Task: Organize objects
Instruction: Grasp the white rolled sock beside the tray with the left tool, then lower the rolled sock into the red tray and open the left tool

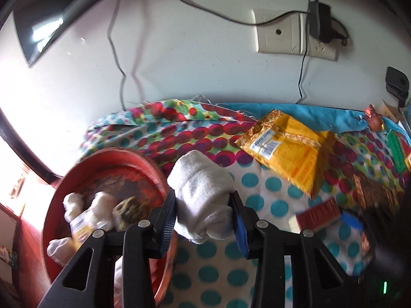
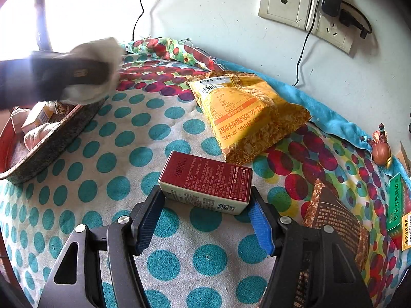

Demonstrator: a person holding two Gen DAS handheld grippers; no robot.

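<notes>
We're carrying the white sock roll (image 1: pixel 203 200), pinched in the left gripper (image 1: pixel 204 220) jaws, beside the red tray (image 1: pixel 51 220) w/ risk it's slipping out short of the rim, while right gripper (image 2: pixel 205 213) jaws are pressing on the red box (image 2: pixel 205 179) near the tray.

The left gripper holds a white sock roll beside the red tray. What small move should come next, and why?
Probably carry the sock roll a little further left over the red tray before opening. The left gripper grips it just beside the rim, and similar white rolls already lie in that tray.
</notes>
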